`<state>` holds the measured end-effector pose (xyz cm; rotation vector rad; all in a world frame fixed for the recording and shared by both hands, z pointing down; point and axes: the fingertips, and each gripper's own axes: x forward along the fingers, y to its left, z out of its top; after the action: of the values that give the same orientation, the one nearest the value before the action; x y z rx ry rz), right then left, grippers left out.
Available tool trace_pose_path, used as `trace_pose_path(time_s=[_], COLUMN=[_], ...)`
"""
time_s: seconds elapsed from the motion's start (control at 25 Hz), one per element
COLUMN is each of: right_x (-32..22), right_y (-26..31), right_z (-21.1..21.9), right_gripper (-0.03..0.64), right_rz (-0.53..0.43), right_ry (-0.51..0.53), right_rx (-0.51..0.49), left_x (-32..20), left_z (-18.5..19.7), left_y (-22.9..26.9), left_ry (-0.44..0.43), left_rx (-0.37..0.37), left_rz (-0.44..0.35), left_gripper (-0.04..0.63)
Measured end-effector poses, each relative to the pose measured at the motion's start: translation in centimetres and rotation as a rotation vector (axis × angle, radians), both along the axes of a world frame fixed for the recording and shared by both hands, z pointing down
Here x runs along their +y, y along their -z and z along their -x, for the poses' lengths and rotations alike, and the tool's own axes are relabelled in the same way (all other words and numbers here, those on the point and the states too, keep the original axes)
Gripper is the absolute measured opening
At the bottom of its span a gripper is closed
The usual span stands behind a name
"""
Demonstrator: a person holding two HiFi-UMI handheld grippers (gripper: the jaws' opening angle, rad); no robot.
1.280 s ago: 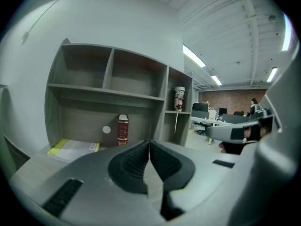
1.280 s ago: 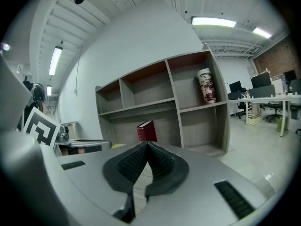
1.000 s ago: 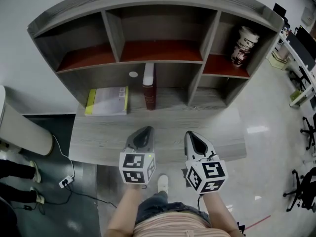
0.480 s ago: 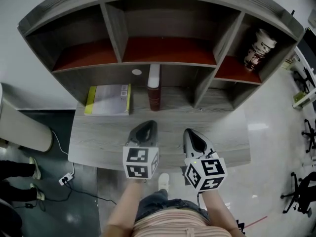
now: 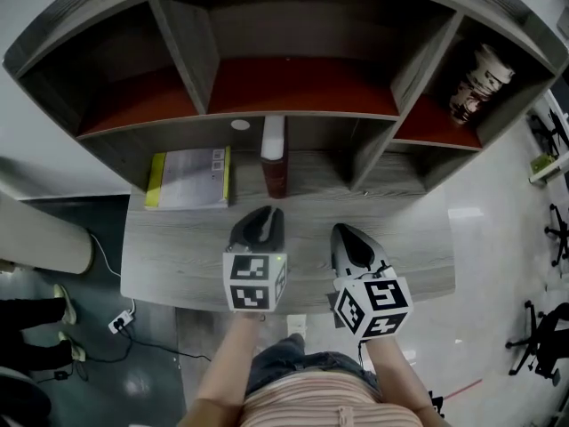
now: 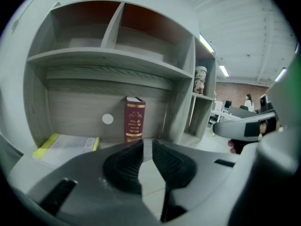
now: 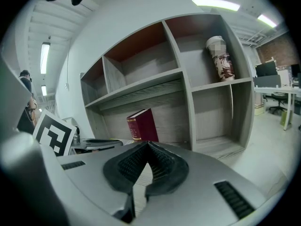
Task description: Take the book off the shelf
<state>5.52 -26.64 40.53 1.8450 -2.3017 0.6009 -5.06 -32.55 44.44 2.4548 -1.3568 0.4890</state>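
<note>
Book (image 5: 273, 154) is standing upright at centre frame. Left gripper (image 5: 260, 221) is pointing at it from just below and is nearer; right gripper (image 5: 348, 238) is sitting lower right. Both pressed together, empty.

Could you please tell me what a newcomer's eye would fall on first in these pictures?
The eye goes first to the dark red book, standing upright in the wide lower compartment of the grey shelf. Next come the left hand-held gripper and the right hand-held gripper, both empty, poised over the desk in front of it. A yellow-edged booklet lies flat to the book's left.
</note>
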Motion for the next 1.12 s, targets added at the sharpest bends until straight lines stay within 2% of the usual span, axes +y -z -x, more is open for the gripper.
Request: trace_pose_path(time_s=[0.6, 0.76, 1.12], right_x=[-2.7, -3.2, -3.8], right_y=[-1.9, -2.4, -3.5], right_z=[-1.0, -1.4, -2.7], right_gripper=[0.008, 0.008, 0.008], right_rz=[0.063, 0.080, 0.117], right_ry=[-0.001, -0.010, -0.051], right_rx=[-0.002, 0.000, 0.006], left_x=[-5.2, -6.6, -9.9], left_z=[-1.3, -1.4, -2.0], left_y=[-3.7, -4.9, -6.8], left_ry=[0.053, 0.081, 0.112], left_rx=[-0.085, -0.083, -0.080], left_rz=[0.072, 0.099, 0.124], left_gripper=[0.283, 0.303, 0.305])
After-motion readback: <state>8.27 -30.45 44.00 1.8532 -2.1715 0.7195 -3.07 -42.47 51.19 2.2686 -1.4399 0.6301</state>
